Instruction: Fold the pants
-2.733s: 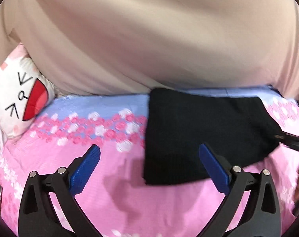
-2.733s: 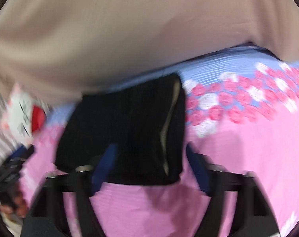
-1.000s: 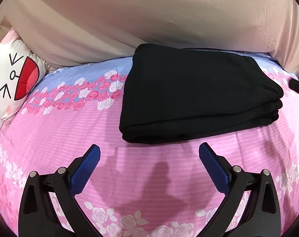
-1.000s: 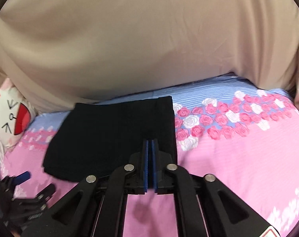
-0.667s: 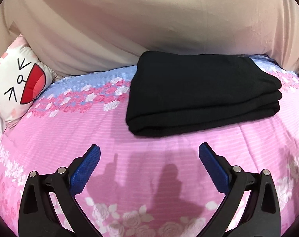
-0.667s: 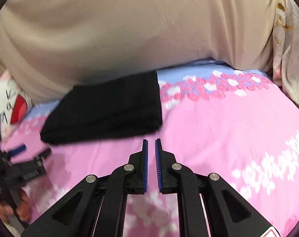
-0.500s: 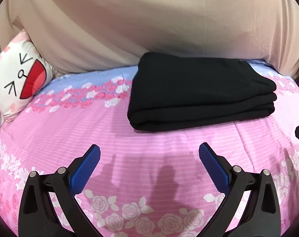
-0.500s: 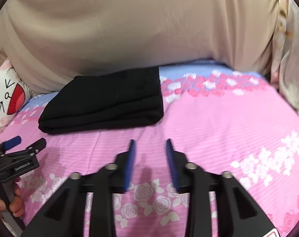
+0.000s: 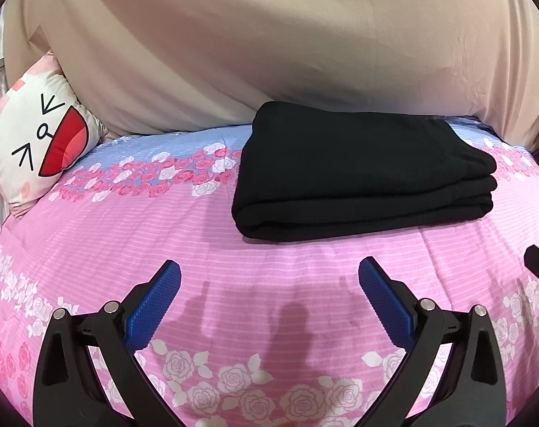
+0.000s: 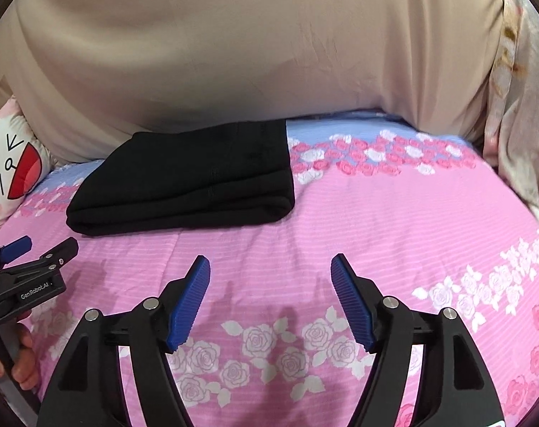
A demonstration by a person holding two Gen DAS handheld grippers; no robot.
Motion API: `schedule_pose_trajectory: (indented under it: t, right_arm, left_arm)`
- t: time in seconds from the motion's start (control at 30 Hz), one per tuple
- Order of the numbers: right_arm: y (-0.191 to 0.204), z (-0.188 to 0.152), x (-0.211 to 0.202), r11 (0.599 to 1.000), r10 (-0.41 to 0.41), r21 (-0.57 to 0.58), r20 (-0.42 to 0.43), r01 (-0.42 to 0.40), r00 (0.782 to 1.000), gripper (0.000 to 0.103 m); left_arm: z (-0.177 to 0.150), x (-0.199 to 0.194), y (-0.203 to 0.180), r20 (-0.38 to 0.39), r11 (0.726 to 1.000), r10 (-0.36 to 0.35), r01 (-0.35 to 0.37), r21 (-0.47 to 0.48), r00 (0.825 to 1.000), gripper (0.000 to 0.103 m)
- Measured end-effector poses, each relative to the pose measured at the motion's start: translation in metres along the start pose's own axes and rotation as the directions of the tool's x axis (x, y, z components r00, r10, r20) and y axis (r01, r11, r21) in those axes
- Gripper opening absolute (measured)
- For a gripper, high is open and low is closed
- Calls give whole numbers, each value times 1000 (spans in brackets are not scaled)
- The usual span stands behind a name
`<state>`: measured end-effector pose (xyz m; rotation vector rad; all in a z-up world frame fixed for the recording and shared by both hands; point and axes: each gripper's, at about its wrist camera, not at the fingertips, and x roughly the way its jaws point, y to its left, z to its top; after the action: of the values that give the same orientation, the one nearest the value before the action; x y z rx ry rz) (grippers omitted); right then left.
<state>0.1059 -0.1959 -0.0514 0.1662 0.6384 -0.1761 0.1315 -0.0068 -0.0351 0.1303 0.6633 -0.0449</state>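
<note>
Lying: the pants (image 9: 358,174) are sitting folded into a thick black stack on the bed (image 9: 234,267), toward its far edge, just in front of the beige sheet (image 9: 269,42) hanging behind.
Folds: rounded folded edges are facing the near side of the bed; several layers are showing at the stack's right end in the left wrist view.
Left gripper (image 9: 269,295): its blue pads (image 9: 152,306) are standing wide apart, gripping nothing, hovering over bare pink cover short of the pants.
Right gripper (image 10: 269,299): it is likewise spread wide, holding nothing, hanging above the rose print nearer the bed's near edge; the pants (image 10: 187,178) are lying ahead and to its left.
Between them: neither gripper is touching the pants; each is showing at the edge of the other's view, the left gripper (image 10: 38,252) low on the left of the right wrist view.
Hand: a hand (image 10: 20,359) is gripping the left gripper's handle at the lower left of the right wrist view.
Pillow: a cartoon-face pillow (image 9: 38,142) is leaning at the bed's far left corner, well apart from the pants.
Cover: pink stripes with white roses near, a blue band with pink roses far.
</note>
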Motion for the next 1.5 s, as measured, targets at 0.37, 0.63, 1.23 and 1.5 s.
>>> schedule_pose_trajectory:
  t: [0.37,0.63,1.23,1.5]
  right_arm:
    - [3,-2,6,1000,-25,-11,-27,25,999,70]
    - [6,-2,6,999,-43,-18,-29,43,999,70]
    - [11,-2,2,997,-59,-45,-23,58,998,70]
    - [11,-2,2,997,-57,-46,-23,56,998,70]
  left_arm:
    - [0,-2,-4,8,1000,-2,2,20,1000,98]
    - [0,-1,-3,-1,1000,1,-1,14,1000,98]
    - [-1,0,-4,3,1000,-4,4,22,1000,98]
    - [-1,-1,-5,7,1000,-4,4,26,1000,98]
